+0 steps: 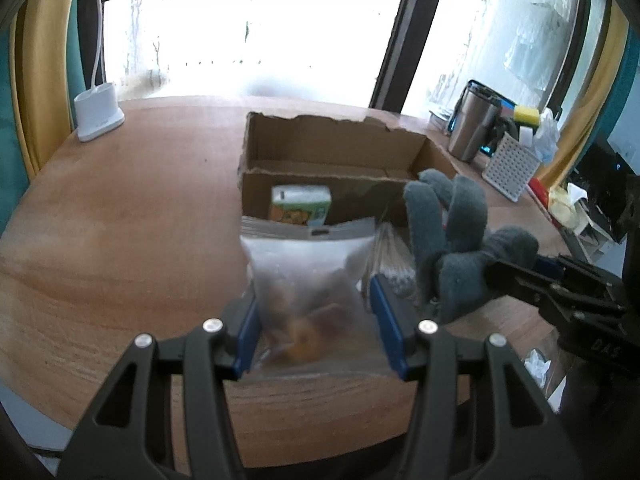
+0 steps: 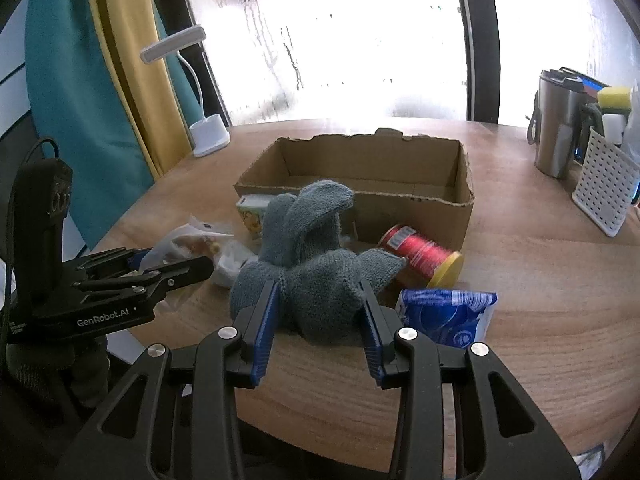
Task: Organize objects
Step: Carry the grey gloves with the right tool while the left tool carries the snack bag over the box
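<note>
The left tool (image 1: 312, 320) pinches a clear bag (image 1: 308, 280) at lower centre. The right tool (image 2: 318, 312) pinches a grey glove (image 2: 312, 264) just below the cardboard box (image 2: 420, 204).

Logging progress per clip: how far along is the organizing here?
Nothing looks done: the cardboard box appears empty. In hand: the left gripper holds the clear snack bag, the right gripper the grey glove. Left: red thread spool, blue packet, juice carton.

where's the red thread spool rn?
In the right wrist view, the red thread spool lies on its side on the table, right of the grey glove, against the cardboard box front wall and just behind the blue packet.
</note>
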Action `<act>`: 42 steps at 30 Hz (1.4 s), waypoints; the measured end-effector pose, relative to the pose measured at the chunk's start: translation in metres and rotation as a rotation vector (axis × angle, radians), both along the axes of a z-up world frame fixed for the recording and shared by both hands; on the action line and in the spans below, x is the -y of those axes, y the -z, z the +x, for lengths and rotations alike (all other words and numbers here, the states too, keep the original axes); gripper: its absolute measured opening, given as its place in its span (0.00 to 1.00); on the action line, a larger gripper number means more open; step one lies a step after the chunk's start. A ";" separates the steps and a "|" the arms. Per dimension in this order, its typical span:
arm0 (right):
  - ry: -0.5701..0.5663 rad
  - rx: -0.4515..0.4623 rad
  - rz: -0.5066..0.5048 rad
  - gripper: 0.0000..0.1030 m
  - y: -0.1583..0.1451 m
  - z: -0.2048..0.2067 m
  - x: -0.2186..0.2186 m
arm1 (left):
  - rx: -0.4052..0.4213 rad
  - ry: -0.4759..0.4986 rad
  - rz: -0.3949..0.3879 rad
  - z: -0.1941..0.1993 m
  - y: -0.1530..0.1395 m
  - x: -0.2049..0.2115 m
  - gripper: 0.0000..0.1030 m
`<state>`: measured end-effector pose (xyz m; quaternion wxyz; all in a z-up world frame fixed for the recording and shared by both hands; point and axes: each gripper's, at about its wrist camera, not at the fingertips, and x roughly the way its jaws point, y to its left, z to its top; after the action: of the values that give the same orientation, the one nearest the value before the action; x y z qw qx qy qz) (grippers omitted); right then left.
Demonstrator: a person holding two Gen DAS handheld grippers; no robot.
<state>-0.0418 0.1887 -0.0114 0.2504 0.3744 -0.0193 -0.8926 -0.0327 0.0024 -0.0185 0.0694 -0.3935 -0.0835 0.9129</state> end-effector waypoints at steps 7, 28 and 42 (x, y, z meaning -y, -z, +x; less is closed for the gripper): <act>0.000 -0.009 -0.007 0.39 -0.006 -0.008 -0.001 | -0.012 -0.007 0.000 -0.010 -0.009 0.002 0.51; 0.002 -0.021 -0.010 0.39 -0.021 -0.050 0.001 | -0.023 -0.016 0.005 -0.053 -0.025 0.011 0.51; -0.008 -0.026 -0.012 0.39 -0.030 -0.082 0.006 | -0.016 -0.013 0.013 -0.086 -0.027 0.017 0.51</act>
<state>-0.1233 0.1824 0.0183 0.2565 0.3614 -0.0199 -0.8962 -0.1185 -0.0148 0.0089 0.0668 -0.3852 -0.0915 0.9159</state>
